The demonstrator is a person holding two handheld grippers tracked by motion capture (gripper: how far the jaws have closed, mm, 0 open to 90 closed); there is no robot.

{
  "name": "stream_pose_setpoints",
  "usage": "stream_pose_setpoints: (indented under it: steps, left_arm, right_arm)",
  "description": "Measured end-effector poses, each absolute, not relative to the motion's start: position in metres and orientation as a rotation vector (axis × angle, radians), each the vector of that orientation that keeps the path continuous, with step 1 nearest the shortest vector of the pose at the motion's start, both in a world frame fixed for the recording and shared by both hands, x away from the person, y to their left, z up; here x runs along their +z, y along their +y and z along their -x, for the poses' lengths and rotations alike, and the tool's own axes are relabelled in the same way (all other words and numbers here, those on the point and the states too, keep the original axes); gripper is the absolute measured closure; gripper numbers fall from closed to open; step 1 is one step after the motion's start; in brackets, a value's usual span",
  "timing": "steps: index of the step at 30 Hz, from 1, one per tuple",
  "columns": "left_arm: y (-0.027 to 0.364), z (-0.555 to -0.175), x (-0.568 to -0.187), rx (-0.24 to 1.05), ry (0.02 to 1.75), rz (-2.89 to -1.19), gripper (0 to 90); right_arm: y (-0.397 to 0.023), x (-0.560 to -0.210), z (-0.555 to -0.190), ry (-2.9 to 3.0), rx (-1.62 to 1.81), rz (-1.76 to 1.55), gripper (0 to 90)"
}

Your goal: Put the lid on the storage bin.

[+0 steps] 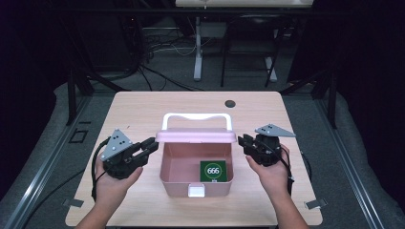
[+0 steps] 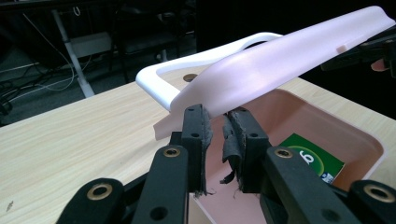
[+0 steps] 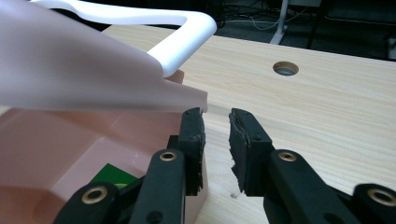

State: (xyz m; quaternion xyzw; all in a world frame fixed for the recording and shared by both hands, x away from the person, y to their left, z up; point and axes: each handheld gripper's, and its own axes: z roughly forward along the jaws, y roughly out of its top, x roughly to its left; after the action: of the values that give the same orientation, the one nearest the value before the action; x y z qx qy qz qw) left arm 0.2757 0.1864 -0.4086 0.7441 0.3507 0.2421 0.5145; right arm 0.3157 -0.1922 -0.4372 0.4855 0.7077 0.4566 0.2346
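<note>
a: what is happening with the pink box [image 1: 197,168]?

b: the box is sitting in the middle of the table [image 1: 143,109]. its lid [image 1: 197,136] is standing half open over the back of the box, and the white handle [image 1: 197,117] is sticking up behind the lid.

a: who is holding the lid?

b: the left gripper [image 2: 218,122] is pinching the lid's corner at the left side of the box. its jaws are standing narrow, with the thin pink edge squeezed between them.

a: and the right gripper [image 3: 215,116]?

b: it is waiting at the right side of the box, just beside the lid's other corner. its jaws are standing a little apart and are holding nothing. one pad is just beside the lid's edge, and i cannot tell if it is touching.

a: what is lying inside the box?

b: a green card [image 1: 213,171] is lying flat on the floor of the box, near the front right corner. a small white latch [image 1: 196,191] is sitting on the front wall of the box.

a: how should the lid be moved well?

b: i think the left gripper should be keeping a firm pinch and swinging the lid slowly around its hinge at the back of the box. pulling sideways could be dragging the whole box. the right gripper should be staying clear of the lid's path.
</note>
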Motion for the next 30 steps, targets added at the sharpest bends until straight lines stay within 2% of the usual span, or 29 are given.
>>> stream_pose_setpoints:
  steps: [30]
  left_arm:
    - [0.190, -0.255, -0.433, 0.554, 0.842, -1.805, 77.1]
  right_arm:
    - [-0.197, -0.440, -0.318, 1.945, 1.242, -1.352, 73.3]
